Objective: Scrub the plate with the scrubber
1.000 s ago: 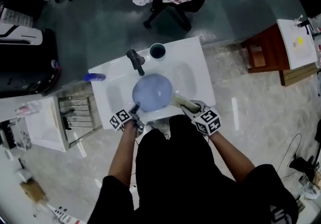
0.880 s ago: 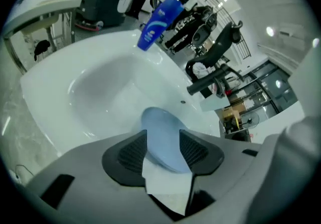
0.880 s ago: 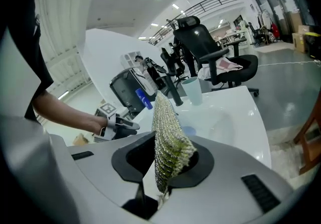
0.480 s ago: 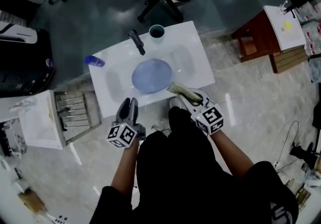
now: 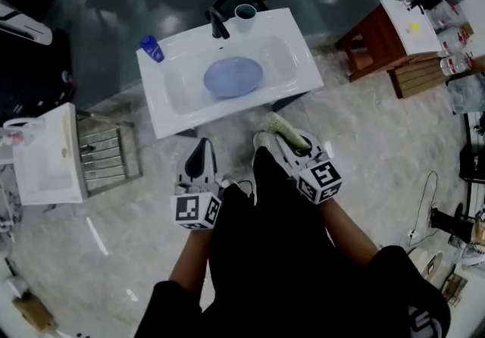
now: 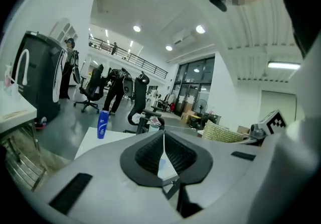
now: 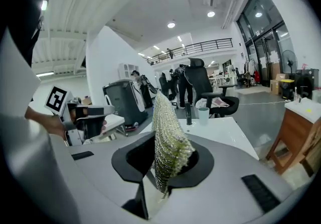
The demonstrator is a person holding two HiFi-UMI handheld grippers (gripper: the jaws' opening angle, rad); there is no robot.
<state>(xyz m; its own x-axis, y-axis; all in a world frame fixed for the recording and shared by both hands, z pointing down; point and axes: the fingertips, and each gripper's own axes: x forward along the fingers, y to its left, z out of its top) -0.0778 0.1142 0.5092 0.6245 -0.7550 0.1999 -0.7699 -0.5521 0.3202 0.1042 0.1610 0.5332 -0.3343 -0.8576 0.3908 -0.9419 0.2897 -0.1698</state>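
Far left, at nine o'clock from the white basin (image 5: 173,118): a wire rack (image 5: 110,154), out of play.

Next, at seven o'clock below the basin, the left gripper (image 5: 201,148). Has just been closing, and is now pressed pad to pad with nothing between. Probably kept shut because nothing here needs steadying at this distance.

Up at twelve o'clock from both grippers, lying flat in the basin's bowl: the blue plate (image 5: 233,76), touched by neither tool and well apart from both. Set there, most likely, so water and suds stay in the bowl.

To the right, at five o'clock below the basin, the right gripper (image 5: 286,143). Clamped on the scrubber (image 5: 274,124), mesh standing edge-on past the pads, so a broad face is free for wiping. No contact with the plate at present.
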